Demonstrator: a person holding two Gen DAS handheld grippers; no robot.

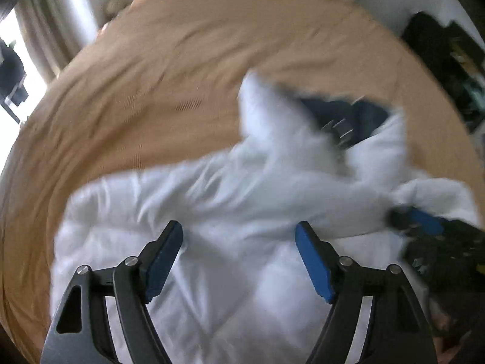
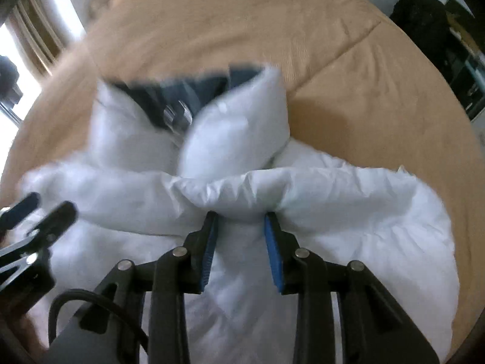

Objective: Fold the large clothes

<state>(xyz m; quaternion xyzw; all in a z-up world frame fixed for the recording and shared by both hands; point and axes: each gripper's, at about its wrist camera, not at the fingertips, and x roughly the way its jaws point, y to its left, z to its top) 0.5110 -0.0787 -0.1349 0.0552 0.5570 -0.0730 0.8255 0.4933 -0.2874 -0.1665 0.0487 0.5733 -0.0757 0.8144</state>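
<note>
A white puffy jacket (image 1: 230,242) with a dark blue lining (image 1: 357,118) lies on a tan bed cover (image 1: 136,91). My left gripper (image 1: 239,230) is open just above the jacket's body, holding nothing. My right gripper (image 2: 241,217) is shut on a thick fold of the jacket's sleeve (image 2: 242,191), which bulges between the blue pads (image 2: 274,261). The right gripper also shows blurred in the left wrist view (image 1: 418,218), at the right. The left gripper shows in the right wrist view (image 2: 45,209), at the left edge. The jacket (image 2: 363,212) has its collar standing up around the lining (image 2: 188,91).
The tan bed cover (image 2: 363,75) spreads around the jacket on all sides. A dark pile of things (image 1: 448,60) stands beyond the bed at the far right. A bright window with curtains (image 1: 39,30) is at the far left.
</note>
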